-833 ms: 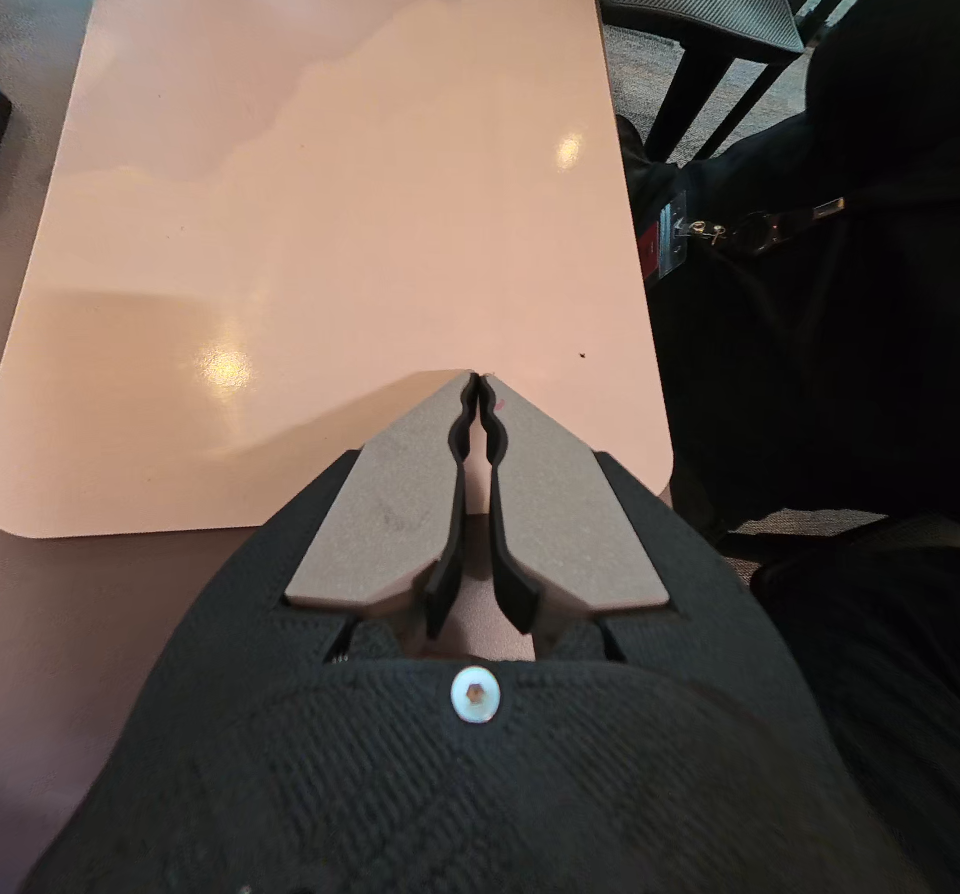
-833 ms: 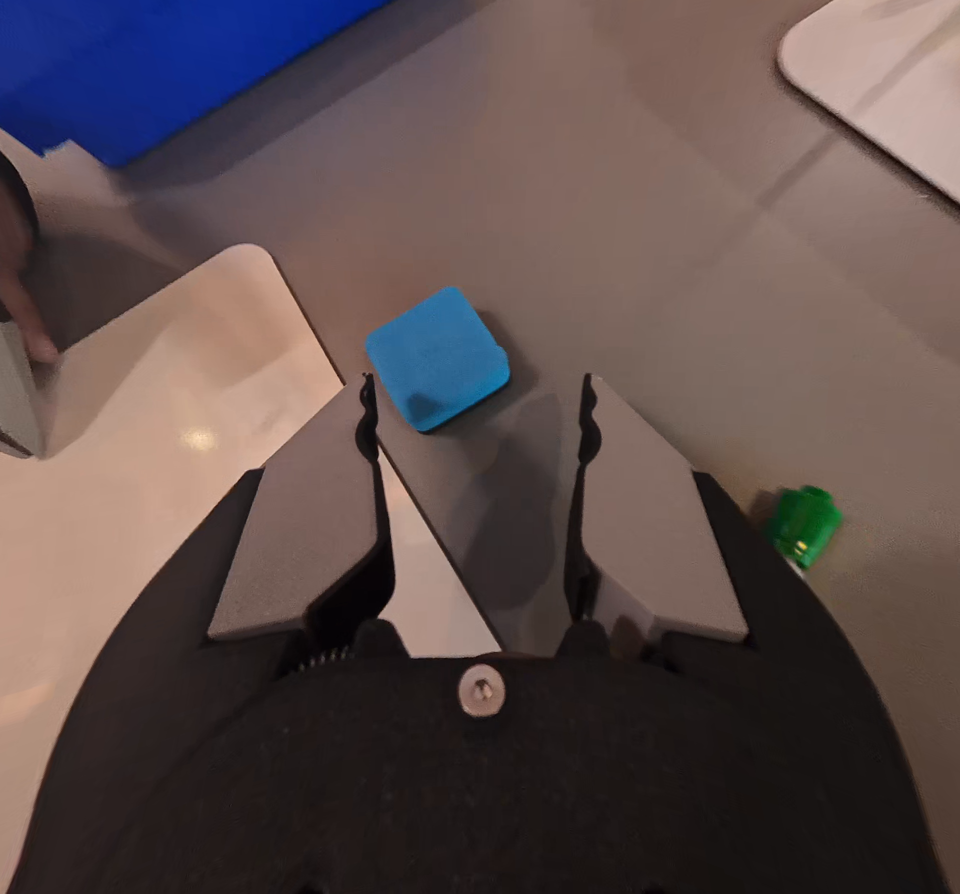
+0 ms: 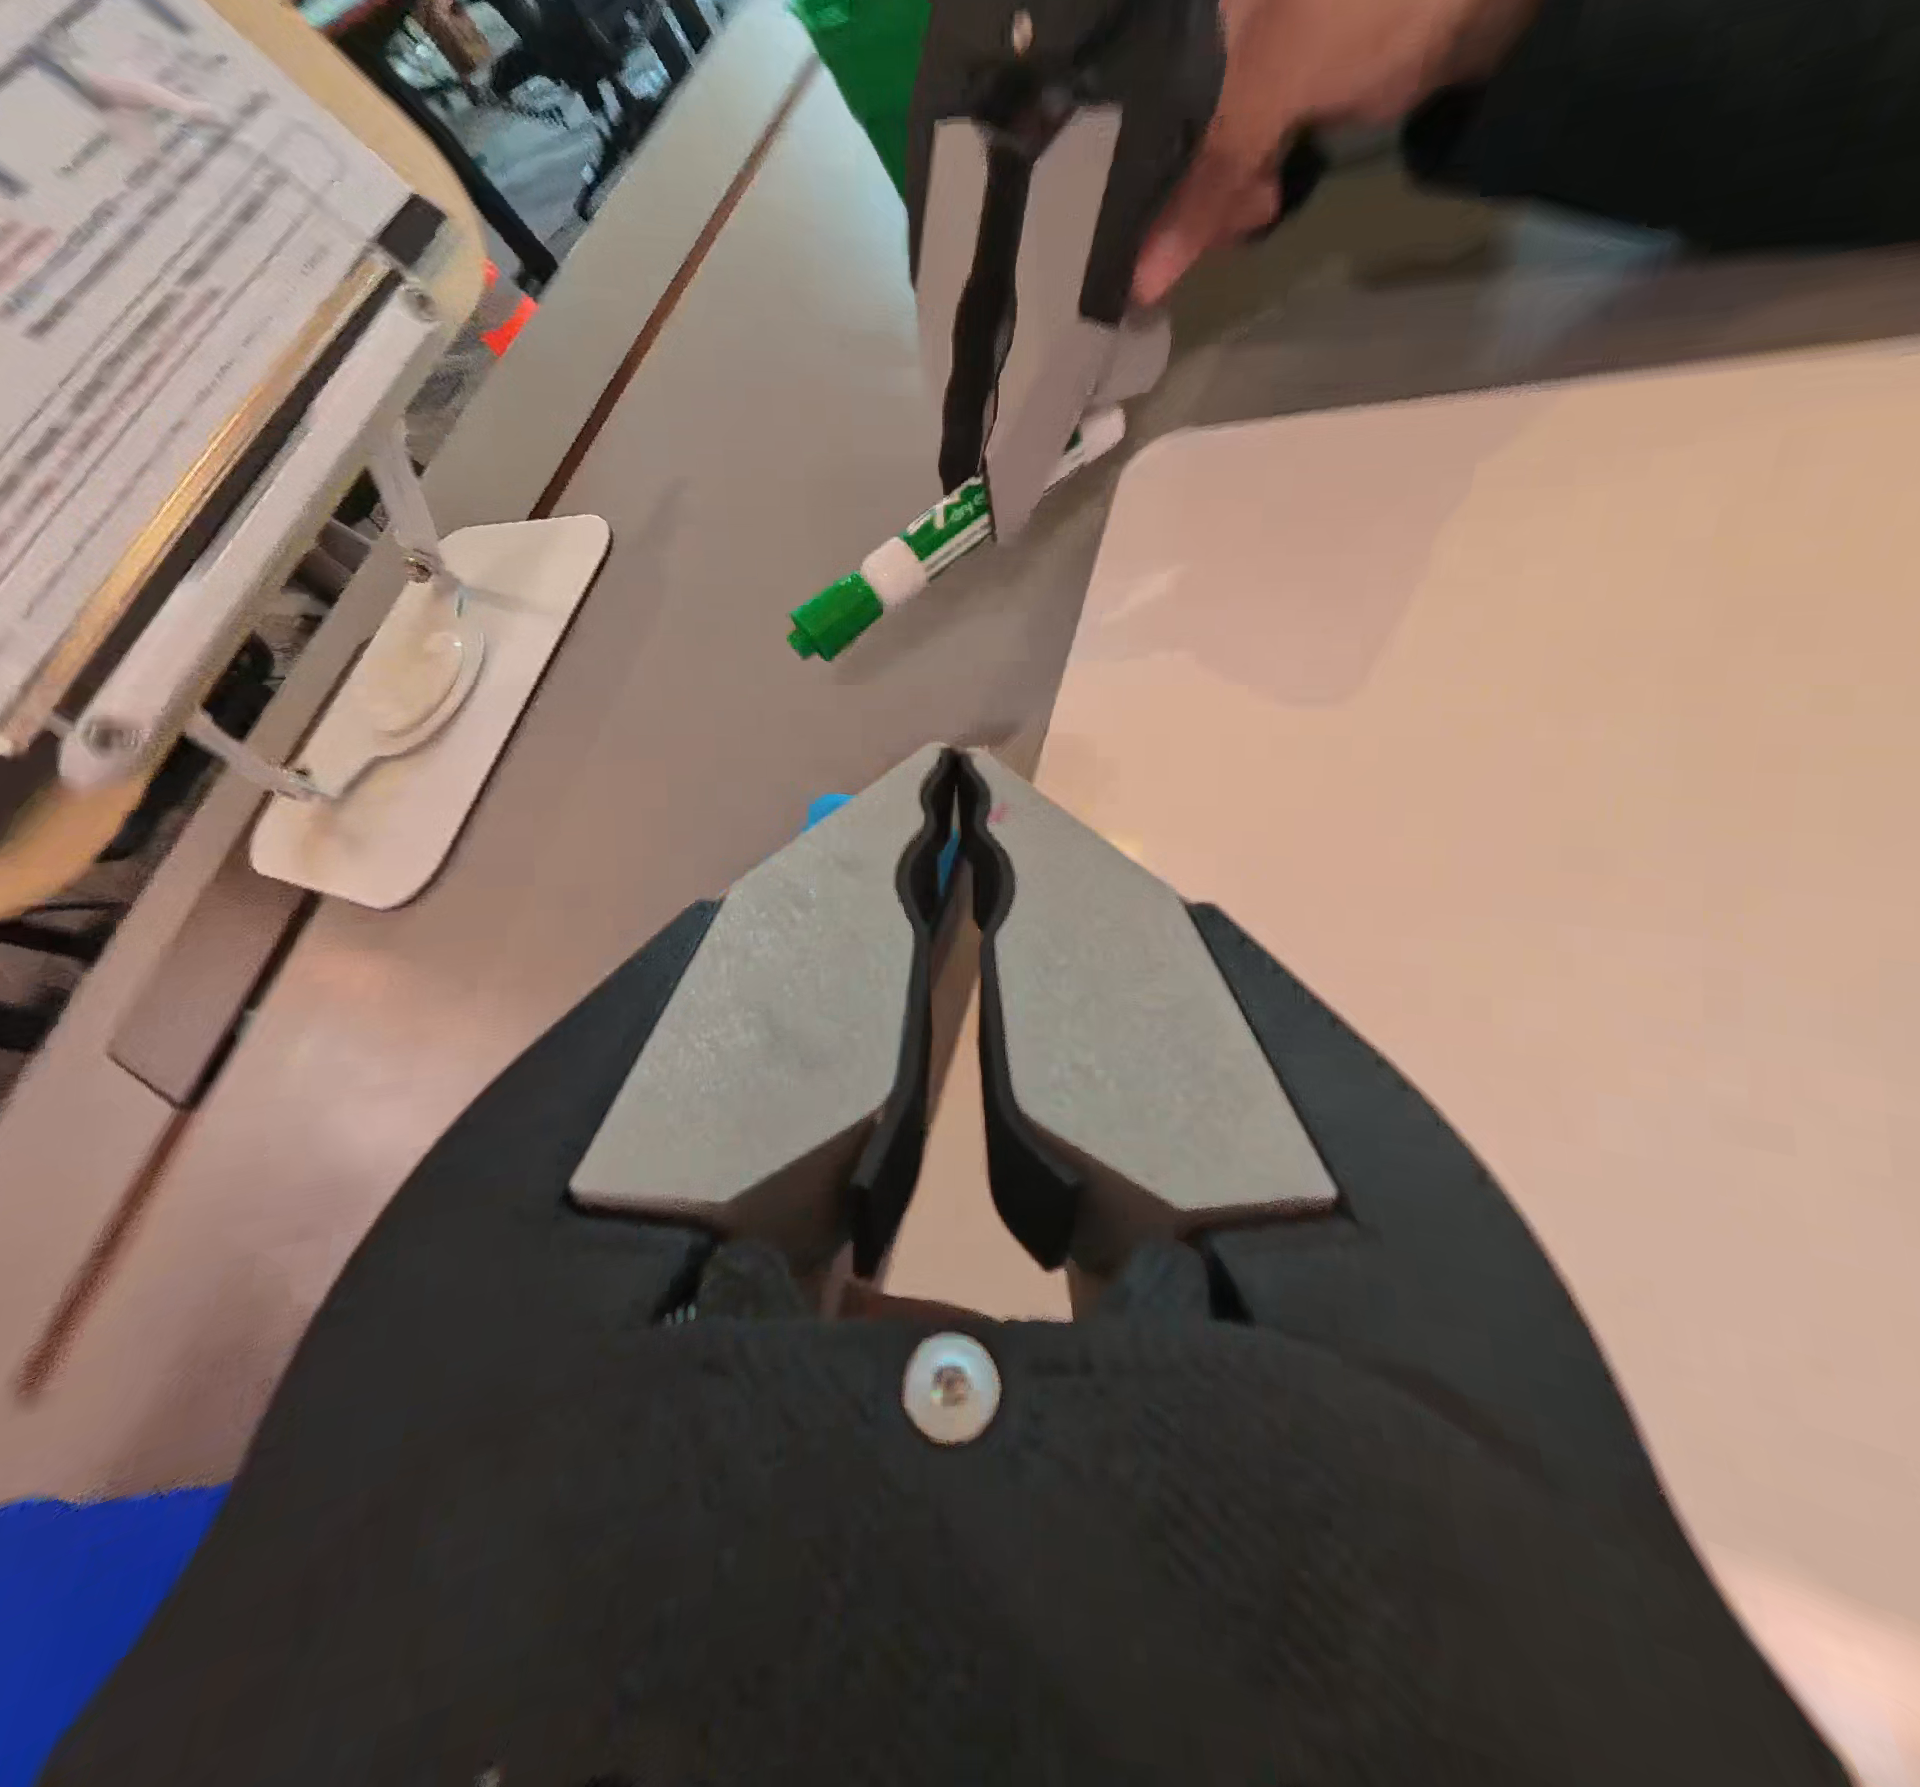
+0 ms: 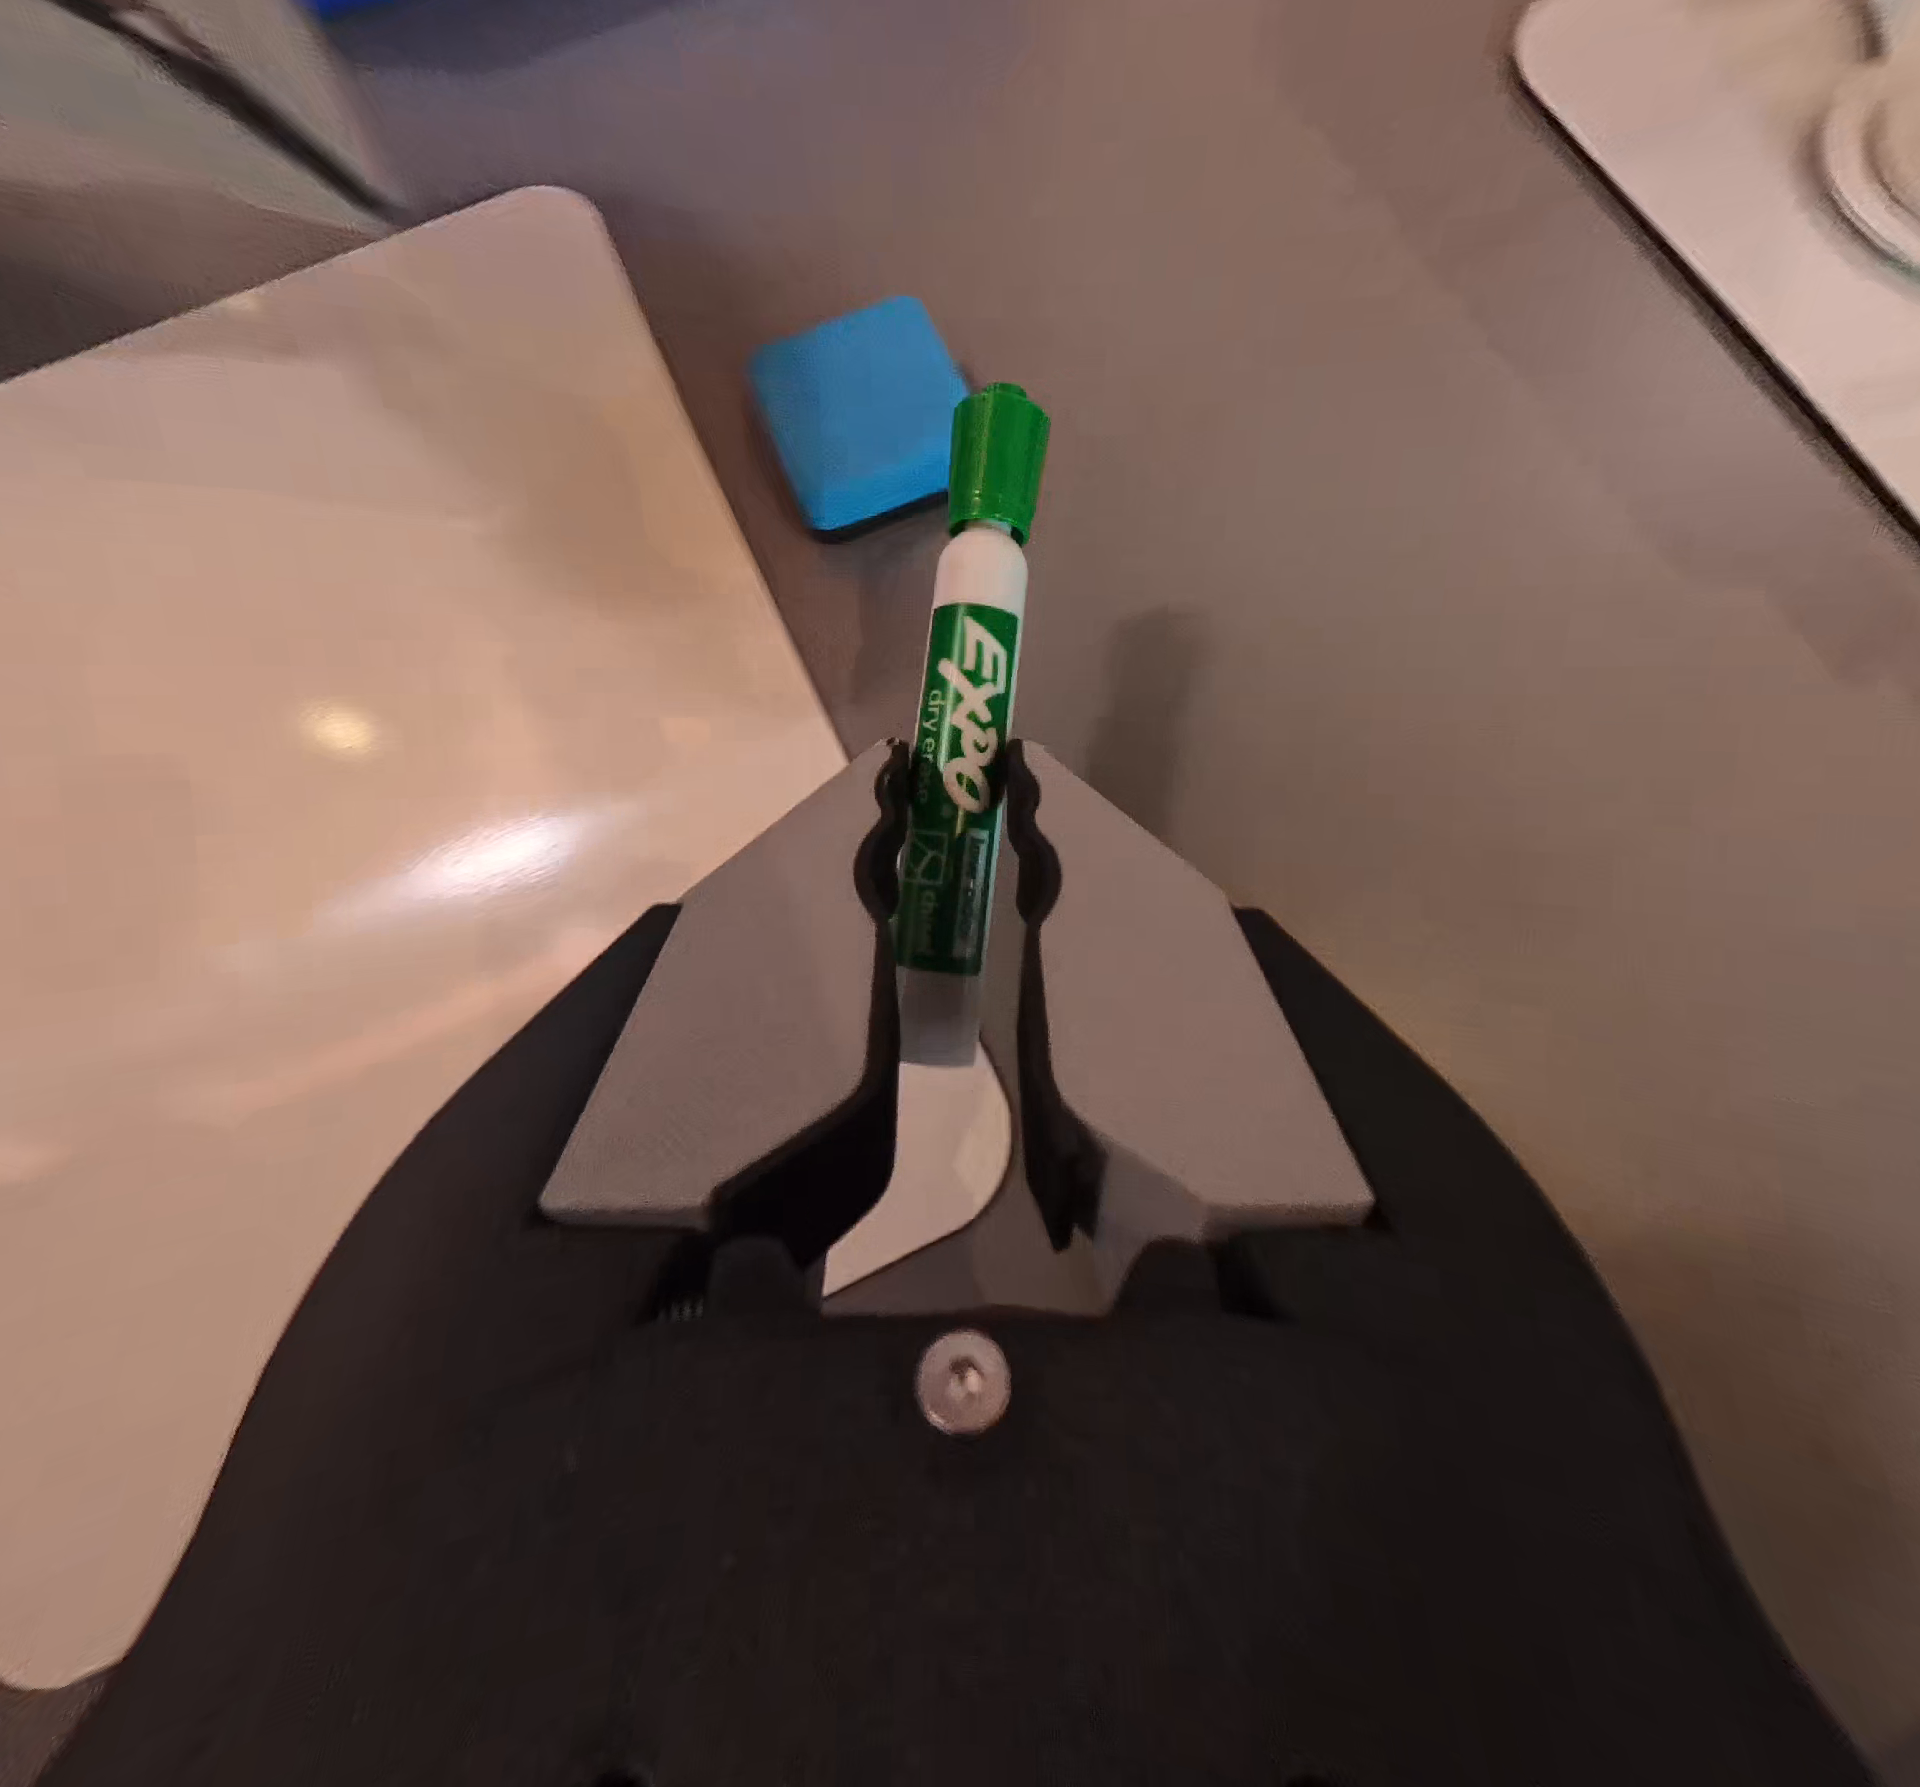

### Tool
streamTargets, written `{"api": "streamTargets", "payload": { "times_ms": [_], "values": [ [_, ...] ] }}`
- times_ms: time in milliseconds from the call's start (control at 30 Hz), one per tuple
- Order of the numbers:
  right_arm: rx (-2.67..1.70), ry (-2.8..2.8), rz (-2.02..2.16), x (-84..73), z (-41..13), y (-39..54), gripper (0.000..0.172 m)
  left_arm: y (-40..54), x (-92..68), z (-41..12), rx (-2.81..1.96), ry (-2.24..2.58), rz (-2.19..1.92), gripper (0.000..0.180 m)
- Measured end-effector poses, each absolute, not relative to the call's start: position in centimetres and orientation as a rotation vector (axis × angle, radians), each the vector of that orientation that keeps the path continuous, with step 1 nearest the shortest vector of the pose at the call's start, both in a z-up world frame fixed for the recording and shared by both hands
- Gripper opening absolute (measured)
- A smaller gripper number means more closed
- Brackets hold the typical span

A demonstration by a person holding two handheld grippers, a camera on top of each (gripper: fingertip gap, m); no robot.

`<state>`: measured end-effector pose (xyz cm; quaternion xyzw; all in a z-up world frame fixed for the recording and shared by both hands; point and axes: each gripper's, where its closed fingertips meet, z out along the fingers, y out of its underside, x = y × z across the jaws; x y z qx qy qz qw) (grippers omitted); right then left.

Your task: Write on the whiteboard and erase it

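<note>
The capped green marker (image 4: 971, 729) is clamped in the right gripper (image 4: 951, 781); the left gripper (image 3: 954, 771) is closed on nothing. Probably the cap (image 4: 1000, 459) must be removed before the whiteboard (image 4: 364, 698) is written on.

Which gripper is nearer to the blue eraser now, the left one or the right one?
Left. The left gripper is shut right above the blue eraser, partly covering it. The right gripper holds the green marker farther off.
</note>
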<state>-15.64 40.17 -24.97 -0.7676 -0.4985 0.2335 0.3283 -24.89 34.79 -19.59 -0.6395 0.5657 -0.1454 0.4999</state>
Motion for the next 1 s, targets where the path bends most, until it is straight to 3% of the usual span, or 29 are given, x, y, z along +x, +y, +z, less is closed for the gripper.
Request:
{"api": "streamTargets", "payload": {
  "times_ms": [167,367,400,467,500,600,967,1000],
  "values": [
    [-1.947,-1.439,0.679,-16.6,-24.5,37.3,0.016,38.0,-22.5,-23.5,-1.583,1.624,-0.055,0.0],
    [-2.002,-1.492,0.67,-17.1,-25.7,36.5,0.016,37.6,-20.9,-25.4,-1.491,1.742,-0.002,0.0],
    [-2.004,-1.496,0.629,-16.9,-25.8,36.7,0.016,37.7,-21.0,-25.8,-1.494,1.757,0.02,0.01],
    [-2.017,-1.487,0.609,-16.5,-25.8,36.8,0.015,38.1,-21.2,-25.9,-1.509,1.713,0.036,0.069],
    [-2.036,-1.456,0.607,-16.3,-25.7,37.1,0.015,38.3,-21.3,-25.6,-1.516,1.677,0.032,0.08],
    [-2.042,-1.451,0.646,-16.2,-25.7,36.9,0.015,37.6,-21.4,-24.6,-1.482,1.641,-0.025,0.06],
    [-2.052,-1.64,0.538,-18.7,-28.4,34.7,0.015,37.8,-21.0,-25.8,-1.362,1.693,0.199,0.064],
    [-2.049,-1.635,0.526,-18.9,-28.4,34.8,0.015,37.6,-21.0,-26.2,-1.35,1.723,0.211,0.056]
  ]
}}
